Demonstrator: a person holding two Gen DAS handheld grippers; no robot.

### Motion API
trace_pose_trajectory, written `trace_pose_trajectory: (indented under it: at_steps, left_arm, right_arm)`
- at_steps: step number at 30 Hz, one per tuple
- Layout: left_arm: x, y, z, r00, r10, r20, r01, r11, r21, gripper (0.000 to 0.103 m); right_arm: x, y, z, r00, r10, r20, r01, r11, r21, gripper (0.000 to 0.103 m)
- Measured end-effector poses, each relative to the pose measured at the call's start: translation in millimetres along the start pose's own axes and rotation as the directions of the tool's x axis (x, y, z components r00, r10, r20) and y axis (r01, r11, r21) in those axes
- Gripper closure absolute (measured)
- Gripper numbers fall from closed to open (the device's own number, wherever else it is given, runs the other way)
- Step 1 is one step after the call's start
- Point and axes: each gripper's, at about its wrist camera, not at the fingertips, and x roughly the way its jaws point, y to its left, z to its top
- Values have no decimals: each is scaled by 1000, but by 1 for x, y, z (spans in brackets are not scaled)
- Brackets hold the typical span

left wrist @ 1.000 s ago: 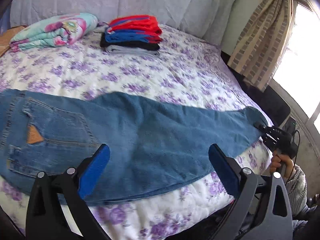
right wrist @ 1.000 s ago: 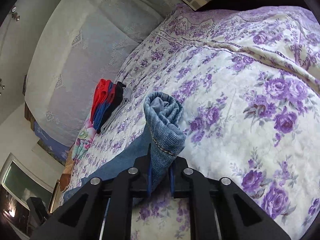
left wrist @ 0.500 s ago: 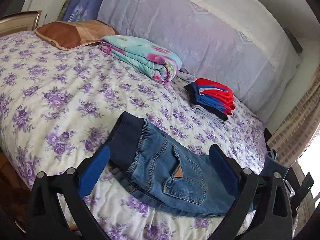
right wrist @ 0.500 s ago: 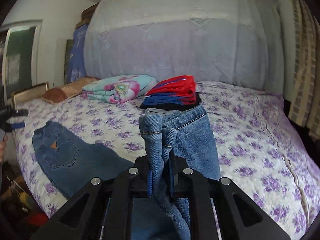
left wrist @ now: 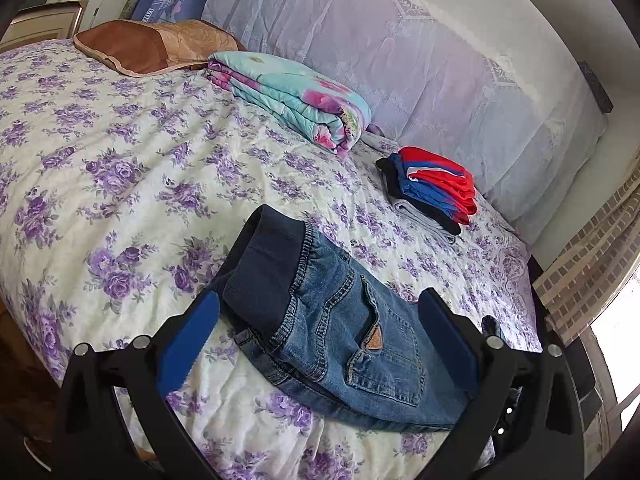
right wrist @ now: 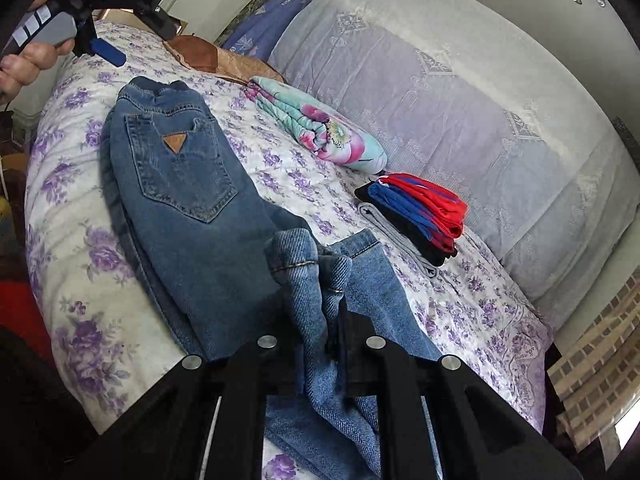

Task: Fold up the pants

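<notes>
Jeans [right wrist: 188, 184] are lying half-folded on the bed [left wrist: 120, 168], the right gripper [right wrist: 336, 320] clamping both hems mid-fold, the left gripper [left wrist: 320, 340] hovering with jaws apart.

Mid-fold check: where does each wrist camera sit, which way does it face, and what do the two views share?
Left wrist: behind the open left gripper, facing across the bed over the jeans' waistband.
Right wrist: behind the right gripper, shut on the jeans' hems; the left hand shows top left.
Shared: jeans, folded blanket, stacked clothes.
</notes>
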Motion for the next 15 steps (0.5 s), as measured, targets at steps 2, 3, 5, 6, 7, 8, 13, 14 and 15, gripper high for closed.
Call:
trace_pose_trajectory:
  at_steps: [2,3,5,6,7,8,13,14,15]
  left_arm:
    - [1,0,-1,1000,-2,-4,2,1000,0,6]
    - [2,0,-1,1000,-2,-7,2,1000,0,6]
    - [3,0,-1,1000,-2,-11,2,1000,1,6]
    - [3,-1,-1,1000,-3,-12,3,1000,3,6]
    - [3,-1,-2,1000,-3,-13,3,1000,6,6]
    - [3,-2,-2,1000,-3,-13,4,1000,10,6]
    - [2,1,0,1000,-2,-10,2,1000,1,6]
    - [3,2,0,1000,-2,-11,2,1000,-3,6]
    - [4,3,0,1000,-3,-14,3,1000,-7,6]
  right_arm:
    - [12,12,-8,998,30,-47,-32,999,-32,90]
    - [17,20,-13,997,28,-71,-32,997,-63,88]
    - [20,31,-14,997,0,-73,-8,993,-116,85]
    - [17,29,-13,997,6,-79,-16,993,-118,83]
    - [15,25,-11,995,34,-89,-44,994,-104,80]
    - [11,17,-10,993,72,-91,-79,994,-79,76]
    - [-38,-40,2,932,345,115,-360,917,168,52]
    - [-43,-52,5,927,345,148,-371,902,222,51]
    - [-41,-65,8,930,331,158,-364,887,284,51]
